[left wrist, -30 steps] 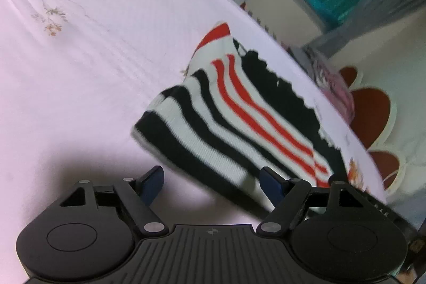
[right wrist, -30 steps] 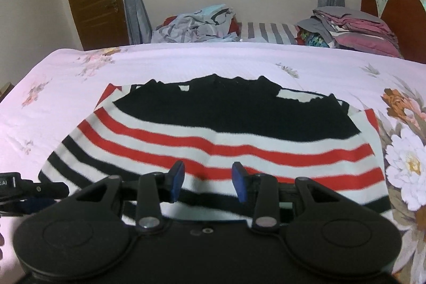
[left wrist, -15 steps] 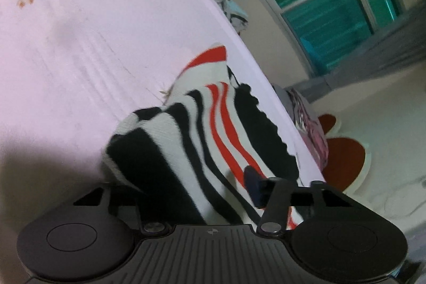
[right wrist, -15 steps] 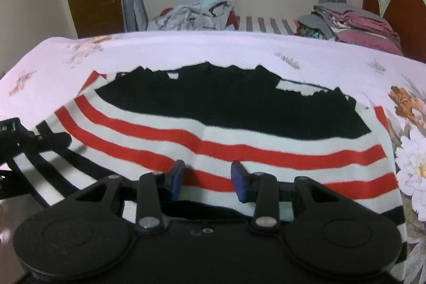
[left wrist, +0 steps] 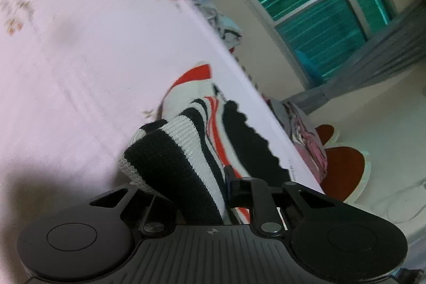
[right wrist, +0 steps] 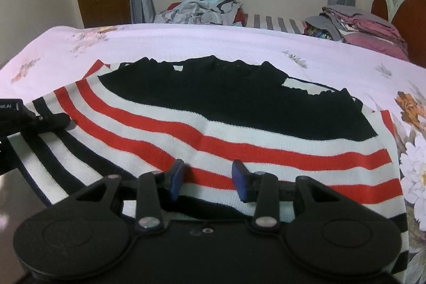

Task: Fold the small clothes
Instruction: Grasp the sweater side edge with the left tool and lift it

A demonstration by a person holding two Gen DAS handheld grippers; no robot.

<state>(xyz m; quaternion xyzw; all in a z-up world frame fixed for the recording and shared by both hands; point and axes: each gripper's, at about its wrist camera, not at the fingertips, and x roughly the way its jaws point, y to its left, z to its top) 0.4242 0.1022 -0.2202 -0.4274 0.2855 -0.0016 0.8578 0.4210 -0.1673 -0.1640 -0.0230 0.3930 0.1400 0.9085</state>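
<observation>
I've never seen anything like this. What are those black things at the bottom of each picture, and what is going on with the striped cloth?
Those are two hand-held grippers, each with a camera looking forward along its two fingers; no robot arm is involved. One picture comes from the left gripper, the other from the right gripper. A striped knit garment, black, white and red, lies on a pink floral bedsheet. The left gripper has pinched one edge of it and raised it. The right gripper is open, just above the near edge, holding nothing. Piles of clothes sit at the far side of the bed.
</observation>
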